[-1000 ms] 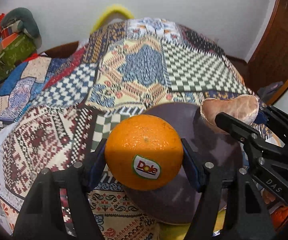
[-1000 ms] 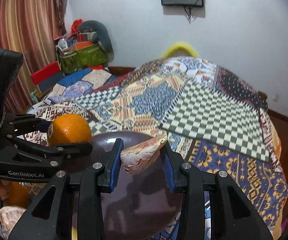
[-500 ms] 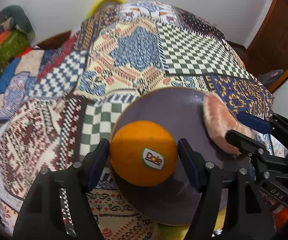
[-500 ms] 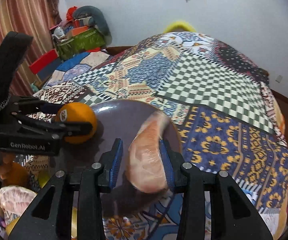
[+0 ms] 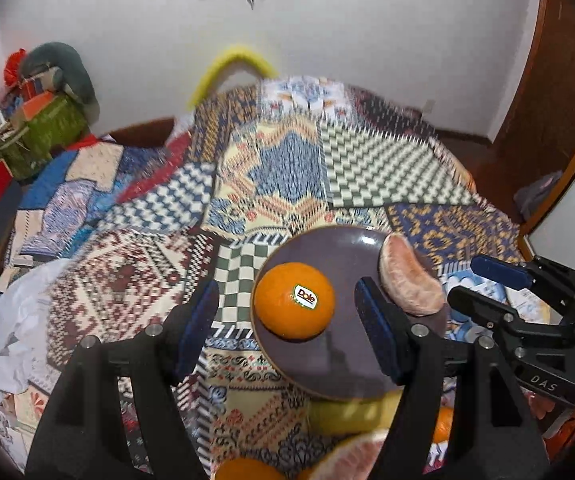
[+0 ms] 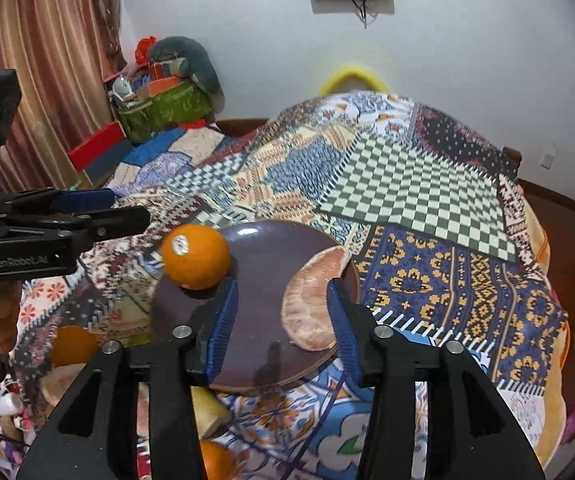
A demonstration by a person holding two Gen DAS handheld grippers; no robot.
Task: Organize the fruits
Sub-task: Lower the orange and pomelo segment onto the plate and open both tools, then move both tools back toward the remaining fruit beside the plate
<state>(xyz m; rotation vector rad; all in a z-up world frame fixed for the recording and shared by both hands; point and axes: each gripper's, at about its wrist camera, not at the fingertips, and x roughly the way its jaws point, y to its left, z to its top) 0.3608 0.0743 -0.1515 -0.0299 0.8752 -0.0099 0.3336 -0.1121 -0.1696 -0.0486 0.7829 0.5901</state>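
Observation:
An orange (image 5: 293, 301) with a Dole sticker rests on the left part of a dark purple plate (image 5: 339, 364); it also shows in the right wrist view (image 6: 195, 256). A peeled pink pomelo wedge (image 5: 409, 282) lies on the plate's right side, also seen in the right wrist view (image 6: 313, 316). My left gripper (image 5: 287, 328) is open, its pads apart from the orange. My right gripper (image 6: 281, 324) is open, its right pad close beside the wedge. The plate (image 6: 265, 276) sits on the patchwork bedspread.
More fruit lies near the plate's front edge: an orange (image 6: 73, 346), a pale yellow fruit (image 5: 351, 414), another orange (image 6: 217, 460) and a pomelo piece (image 5: 355, 458). The patterned quilt (image 5: 287, 168) stretches beyond. A green bag (image 6: 163, 110) stands at the far left.
Both grippers lowered their fruit onto the plate, opened and drew back. The orange and the wedge now rest on the plate, free of the pads.

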